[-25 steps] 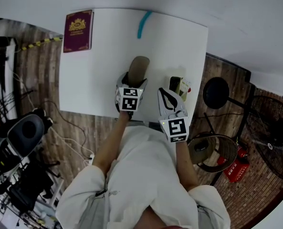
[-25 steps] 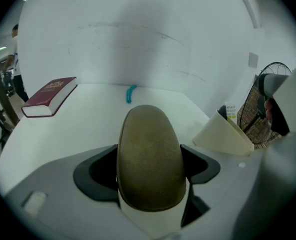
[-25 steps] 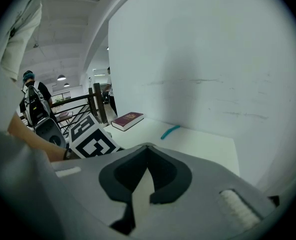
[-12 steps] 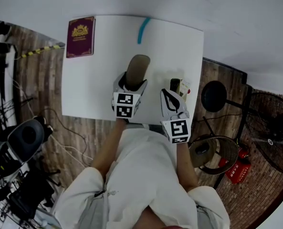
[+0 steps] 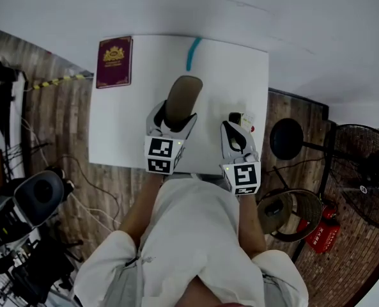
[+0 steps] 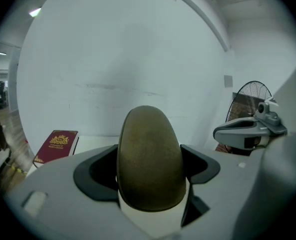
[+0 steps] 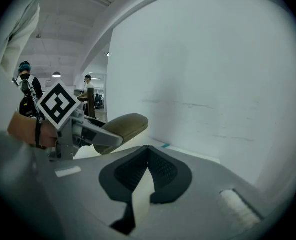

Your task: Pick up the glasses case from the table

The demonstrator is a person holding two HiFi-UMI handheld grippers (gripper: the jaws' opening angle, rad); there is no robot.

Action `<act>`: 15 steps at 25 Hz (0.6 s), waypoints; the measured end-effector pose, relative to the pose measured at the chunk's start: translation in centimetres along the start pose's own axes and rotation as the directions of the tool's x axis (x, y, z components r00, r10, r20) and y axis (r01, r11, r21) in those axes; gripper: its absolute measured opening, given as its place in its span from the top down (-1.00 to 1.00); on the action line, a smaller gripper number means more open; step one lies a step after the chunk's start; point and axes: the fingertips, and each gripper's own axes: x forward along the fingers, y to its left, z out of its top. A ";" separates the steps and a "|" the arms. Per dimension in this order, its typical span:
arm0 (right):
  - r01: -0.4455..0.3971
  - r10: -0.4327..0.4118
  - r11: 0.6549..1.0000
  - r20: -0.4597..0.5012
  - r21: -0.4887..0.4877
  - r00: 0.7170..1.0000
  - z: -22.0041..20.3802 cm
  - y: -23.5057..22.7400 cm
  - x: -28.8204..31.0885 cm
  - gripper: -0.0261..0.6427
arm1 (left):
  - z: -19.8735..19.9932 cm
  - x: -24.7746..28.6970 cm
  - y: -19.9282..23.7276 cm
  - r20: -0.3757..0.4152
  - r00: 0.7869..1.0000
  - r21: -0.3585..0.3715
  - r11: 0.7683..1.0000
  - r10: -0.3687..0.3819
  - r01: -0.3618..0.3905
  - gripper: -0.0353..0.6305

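Note:
The olive-brown glasses case (image 5: pixel 182 93) is clamped by its near end in my left gripper (image 5: pixel 170 116), which is shut on it. In the left gripper view the case (image 6: pixel 148 156) fills the space between the dark pads and points away from me. From the right gripper view, the case (image 7: pixel 122 128) hangs tilted above the white table (image 5: pixel 131 120), with the left gripper (image 7: pixel 90 133) around it. My right gripper (image 5: pixel 233 135) hovers near the table's right front part, shut and empty (image 7: pixel 147 149).
A maroon passport (image 5: pixel 114 62) lies at the table's far left corner, and a teal strip (image 5: pixel 192 45) at its far edge. A small dark and yellow box (image 5: pixel 241 118) sits just beyond the right gripper. A fan (image 5: pixel 362 171) and stool (image 5: pixel 287 137) stand on the floor to the right.
My left gripper has risen with the glasses case in it and drawn slightly back toward me. The right gripper has stayed close to where it was.

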 end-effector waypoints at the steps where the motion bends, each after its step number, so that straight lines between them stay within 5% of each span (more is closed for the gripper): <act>1: 0.004 -0.004 1.000 0.012 -0.007 1.000 0.5 -0.1 -0.2 0.91 | 0.6 -0.4 -0.1 0.015 1.000 0.007 1.000 -0.001 0.001 -0.31; 15: -0.022 0.029 0.998 0.118 -0.056 0.993 3.8 -0.8 -4.2 0.91 | 4.0 -5.6 -3.0 0.116 0.992 0.027 0.998 0.058 -0.061 -0.31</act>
